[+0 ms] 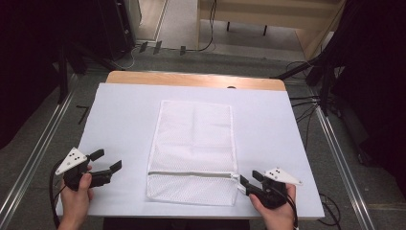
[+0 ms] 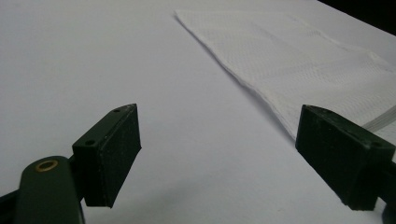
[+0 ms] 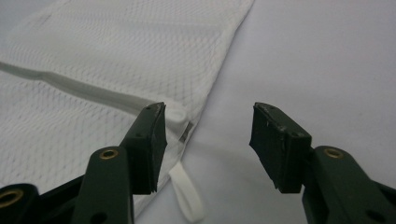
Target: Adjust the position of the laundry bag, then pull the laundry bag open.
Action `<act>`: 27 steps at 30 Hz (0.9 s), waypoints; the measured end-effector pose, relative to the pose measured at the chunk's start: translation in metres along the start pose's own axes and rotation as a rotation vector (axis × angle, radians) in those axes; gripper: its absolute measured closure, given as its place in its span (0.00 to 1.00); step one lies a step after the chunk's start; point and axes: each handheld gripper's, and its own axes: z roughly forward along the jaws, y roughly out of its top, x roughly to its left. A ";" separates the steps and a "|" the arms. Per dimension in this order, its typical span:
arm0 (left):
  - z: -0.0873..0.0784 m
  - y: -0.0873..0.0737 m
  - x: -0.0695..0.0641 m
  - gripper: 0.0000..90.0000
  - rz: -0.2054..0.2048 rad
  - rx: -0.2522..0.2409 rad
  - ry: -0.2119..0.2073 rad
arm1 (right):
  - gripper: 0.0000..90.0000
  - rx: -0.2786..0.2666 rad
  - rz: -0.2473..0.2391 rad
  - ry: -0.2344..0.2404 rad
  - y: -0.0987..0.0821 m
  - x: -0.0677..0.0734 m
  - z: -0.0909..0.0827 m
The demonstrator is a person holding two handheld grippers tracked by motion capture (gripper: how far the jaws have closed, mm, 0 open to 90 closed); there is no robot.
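**Both tools open beside mesh laundry bag**

White mesh laundry bag (image 1: 194,151) lies flat mid-tabletop (image 1: 124,110), long side running away from the person, zipper (image 1: 191,174) across it near the person's end. Zipper's end w/ white pull loop (image 3: 187,196) sits at the bag's right edge.

Right tool (image 1: 246,183) is just beside that zipper end, jaws apart at medium width, nothing between them; in the right gripper view the pull loop lies on the tabletop between the jaws, untouched, one jaw over the bag's edge.

Left tool (image 1: 106,161) is left of the bag, apart from it, jaws wide, empty; bare tabletop between them in the left gripper view, bag edge (image 2: 261,88) off to one side.
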 end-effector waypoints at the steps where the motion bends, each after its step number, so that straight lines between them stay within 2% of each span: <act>1: 0.001 0.000 -0.003 0.15 0.004 0.004 -0.006 | 0.50 0.000 -0.014 0.006 -0.004 0.004 -0.003; 4: 0.004 -0.001 -0.008 0.16 0.003 0.017 -0.016 | 0.53 -0.003 -0.020 0.023 -0.007 0.007 -0.006; 7: 0.010 0.000 -0.025 0.16 0.006 0.032 -0.055 | 0.56 -0.008 -0.021 0.044 -0.015 0.012 -0.009; 10: 0.015 0.002 -0.040 0.16 0.018 0.032 -0.070 | 0.54 -0.020 -0.038 0.054 -0.017 0.012 -0.006; 11: 0.015 0.002 -0.040 0.17 0.018 0.032 -0.070 | 0.54 -0.020 -0.038 0.054 -0.017 0.012 -0.006; 12: 0.019 0.002 -0.049 0.23 0.021 0.042 -0.083 | 0.55 -0.019 -0.051 0.050 -0.019 0.012 -0.003; 13: 0.019 0.002 -0.049 0.27 0.021 0.042 -0.083 | 0.55 -0.019 -0.051 0.050 -0.019 0.012 -0.003; 15: 0.027 0.001 -0.064 0.29 0.020 0.066 -0.121 | 0.56 -0.015 -0.038 0.062 -0.019 0.011 0.001; 16: 0.027 0.001 -0.064 0.29 0.020 0.066 -0.121 | 0.56 -0.009 -0.038 0.067 -0.019 0.011 0.003; 18: 0.032 0.001 -0.075 0.29 0.030 0.077 -0.131 | 0.56 -0.006 -0.036 0.066 -0.020 0.012 0.004; 20: 0.039 0.003 -0.088 0.32 0.042 0.084 -0.127 | 0.55 0.021 -0.055 0.072 -0.022 0.014 0.008; 21: 0.039 0.003 -0.088 0.35 0.042 0.084 -0.127 | 0.56 0.023 -0.064 0.068 -0.022 0.015 0.010; 22: 0.043 0.002 -0.097 0.41 0.022 0.084 -0.163 | 0.56 0.031 -0.062 0.075 -0.023 0.016 0.012; 23: 0.043 0.002 -0.097 0.43 0.022 0.084 -0.163 | 0.56 0.031 -0.062 0.075 -0.023 0.016 0.012; 24: 0.049 0.003 -0.108 0.45 0.020 0.104 -0.199 | 0.57 0.043 -0.057 0.087 -0.023 0.017 0.014; 26: 0.054 0.005 -0.120 0.50 0.036 0.115 -0.222 | 0.57 0.049 -0.065 0.080 -0.022 0.018 0.015; 27: 0.054 0.005 -0.120 0.51 0.036 0.115 -0.222 | 0.58 0.047 -0.065 0.072 -0.022 0.018 0.015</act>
